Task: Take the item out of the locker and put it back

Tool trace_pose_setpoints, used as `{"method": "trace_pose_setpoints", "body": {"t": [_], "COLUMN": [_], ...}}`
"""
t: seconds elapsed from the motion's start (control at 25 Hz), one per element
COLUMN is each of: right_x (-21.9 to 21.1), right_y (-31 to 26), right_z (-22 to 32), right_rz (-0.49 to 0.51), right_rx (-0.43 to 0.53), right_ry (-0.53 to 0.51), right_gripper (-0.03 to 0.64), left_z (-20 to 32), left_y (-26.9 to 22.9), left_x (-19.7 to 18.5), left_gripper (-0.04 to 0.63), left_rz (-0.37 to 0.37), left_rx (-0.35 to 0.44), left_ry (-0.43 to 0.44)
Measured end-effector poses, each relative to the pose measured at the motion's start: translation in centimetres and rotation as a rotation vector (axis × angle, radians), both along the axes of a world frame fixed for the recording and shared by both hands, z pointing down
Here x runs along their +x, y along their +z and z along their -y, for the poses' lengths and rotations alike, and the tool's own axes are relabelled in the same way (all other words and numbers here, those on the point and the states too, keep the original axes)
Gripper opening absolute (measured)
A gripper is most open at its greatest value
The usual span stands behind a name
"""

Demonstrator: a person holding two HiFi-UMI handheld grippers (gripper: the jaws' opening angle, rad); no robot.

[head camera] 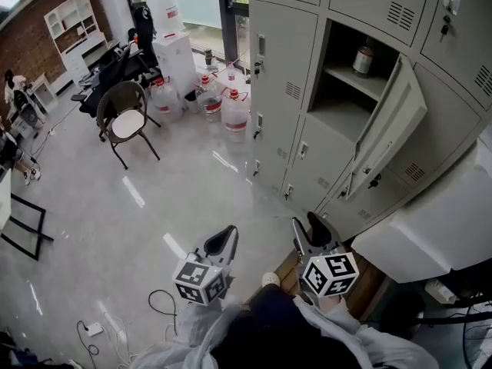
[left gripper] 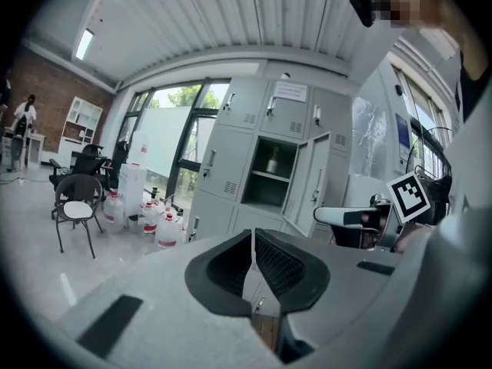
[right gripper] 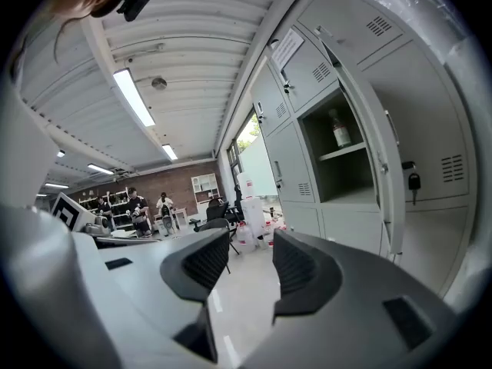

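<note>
Nearest the person, the left gripper (head camera: 223, 241) was held low in front of the body with its jaws drawn together to a thin slit and nothing between them. Just beside it, the right gripper (head camera: 311, 229) had its jaws partly apart, and only bare floor and the far room showed through the gap, so it too carried nothing. Both pointed toward the locker (head camera: 284, 68) but were well apart from it.

Farther on, the locker door (head camera: 392, 125) stood swung open to the right, which left one compartment exposed. Inside, on the shelf (head camera: 350, 79) in the upper half of that compartment, stood the bottle (head camera: 364, 58), the only item there.

With the door open, the bottle in place and both grippers empty, the task looked to be at one of its two ends: either the taking-out had not begun, or the bottle had already been returned. The pictures could not settle which. Closing the door may be left either way.

The bottle stood upright, its long axis vertical, with its pale cap pointing up and its base flat on the shelf, a banded label around its middle
</note>
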State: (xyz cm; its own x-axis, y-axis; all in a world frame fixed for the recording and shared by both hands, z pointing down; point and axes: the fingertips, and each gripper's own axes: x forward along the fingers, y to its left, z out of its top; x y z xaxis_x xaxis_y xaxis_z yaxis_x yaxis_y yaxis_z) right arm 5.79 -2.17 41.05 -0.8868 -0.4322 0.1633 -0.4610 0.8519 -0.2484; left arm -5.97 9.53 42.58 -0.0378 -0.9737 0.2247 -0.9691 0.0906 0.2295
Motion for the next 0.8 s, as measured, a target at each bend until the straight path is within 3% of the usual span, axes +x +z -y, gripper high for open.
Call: {"method": "trace_pose_setpoints", "body": {"t": [0.36, 0.8], "right_x": [-3.5, -4.6], "right_y": [0.8, 0.6], "right_z": [7.9, 12.0], "right_rz": [0.003, 0.027], "right_rx": [-0.003, -0.004], "right_ry": [-0.024, -0.031], "right_gripper": [0.160, 0.160], "left_z": [7.6, 11.4], "left_y": [0.0, 0.9], "left_x": [-3.7, -4.7], "left_gripper": [0.015, 0.015], "left_rz": [0.014, 0.008], "left_rx": [0.016, 0.019], "left_ry": [-0.040, -0.056]}}
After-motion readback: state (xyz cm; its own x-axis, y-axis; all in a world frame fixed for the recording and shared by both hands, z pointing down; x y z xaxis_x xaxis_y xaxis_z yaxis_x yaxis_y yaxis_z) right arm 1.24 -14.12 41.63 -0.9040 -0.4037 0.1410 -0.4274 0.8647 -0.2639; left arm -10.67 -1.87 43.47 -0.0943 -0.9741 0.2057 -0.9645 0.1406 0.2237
